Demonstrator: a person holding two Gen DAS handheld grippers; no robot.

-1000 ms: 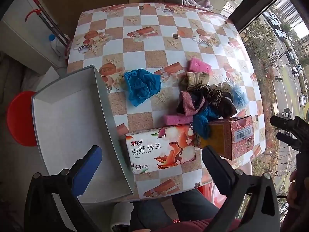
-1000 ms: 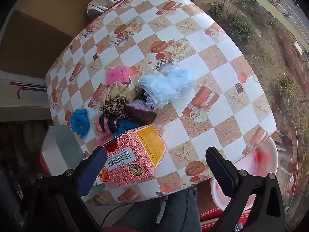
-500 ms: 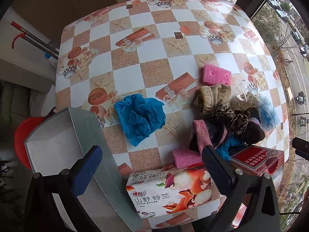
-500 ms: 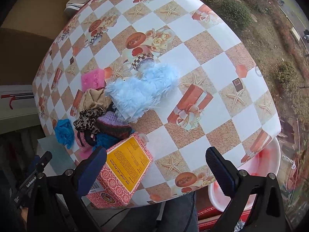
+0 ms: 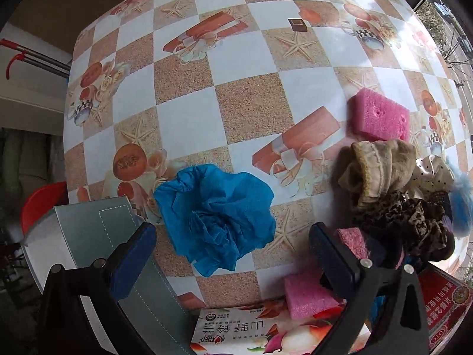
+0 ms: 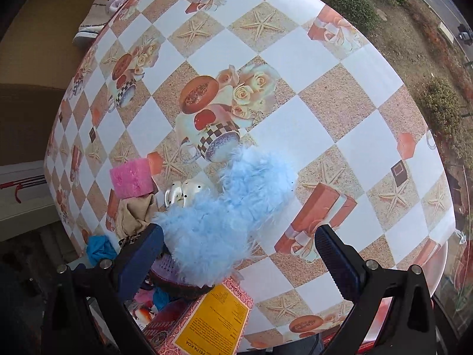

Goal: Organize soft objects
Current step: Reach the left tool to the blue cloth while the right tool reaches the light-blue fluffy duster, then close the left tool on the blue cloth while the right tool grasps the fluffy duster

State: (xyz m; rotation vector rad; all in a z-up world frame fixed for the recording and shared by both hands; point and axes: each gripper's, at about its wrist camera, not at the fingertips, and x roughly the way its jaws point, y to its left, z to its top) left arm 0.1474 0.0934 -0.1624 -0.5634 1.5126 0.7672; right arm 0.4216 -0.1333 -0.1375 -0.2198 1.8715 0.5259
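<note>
In the left wrist view, the grey box (image 5: 97,230) sits at eight o'clock, off the edge of the checked table (image 5: 242,109). The left gripper (image 5: 232,247) hangs over the crumpled blue cloth (image 5: 218,216), jaws spread wide, gripping nothing. A tissue pack (image 5: 251,331) lies at six o'clock. At two o'clock rests a pink sponge (image 5: 380,117), with a tan cloth (image 5: 375,168) and leopard scrunchie (image 5: 405,216) piled just beneath it.

In the right wrist view, the right gripper (image 6: 239,256) is likewise wide open and empty, the fluffy light-blue piece (image 6: 224,222) lying between its fingers. A red and yellow carton (image 6: 207,322) lies at six o'clock.
</note>
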